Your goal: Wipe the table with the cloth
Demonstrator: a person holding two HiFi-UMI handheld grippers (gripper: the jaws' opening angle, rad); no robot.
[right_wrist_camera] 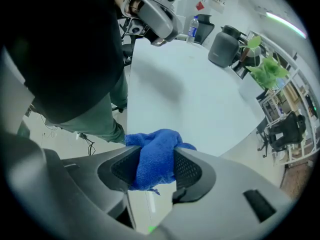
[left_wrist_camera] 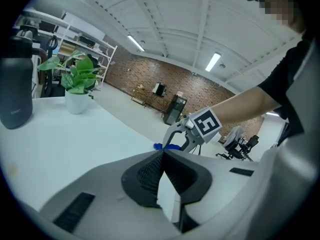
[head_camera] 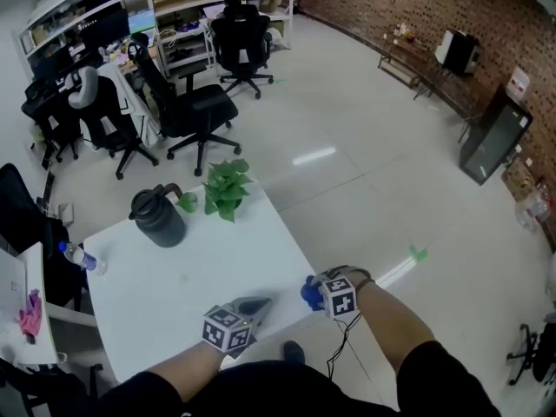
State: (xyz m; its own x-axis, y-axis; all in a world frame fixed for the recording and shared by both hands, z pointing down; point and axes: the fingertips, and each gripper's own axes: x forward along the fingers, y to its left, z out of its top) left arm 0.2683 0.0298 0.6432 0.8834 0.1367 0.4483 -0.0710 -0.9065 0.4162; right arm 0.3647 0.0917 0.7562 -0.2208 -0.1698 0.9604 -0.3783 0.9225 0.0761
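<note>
Cloth (right_wrist_camera: 156,140) tight in right tool (right_wrist_camera: 155,156) at table (right_wrist_camera: 200,94) edge; left tool (left_wrist_camera: 162,155) closed, empty

Blue fluffy cloth (right_wrist_camera: 150,170), bunched up, pinched between the jaws of the right gripper (right_wrist_camera: 156,154) at the white surface's (head_camera: 217,268) near corner.

Table (head_camera: 226,259) lies mostly bare; jug (head_camera: 158,217), plant (head_camera: 228,187) and, seemingly, bottle (head_camera: 80,256) crowd its far edge.

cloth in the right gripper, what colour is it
Blue. The cloth shows best in the right gripper view.
</note>
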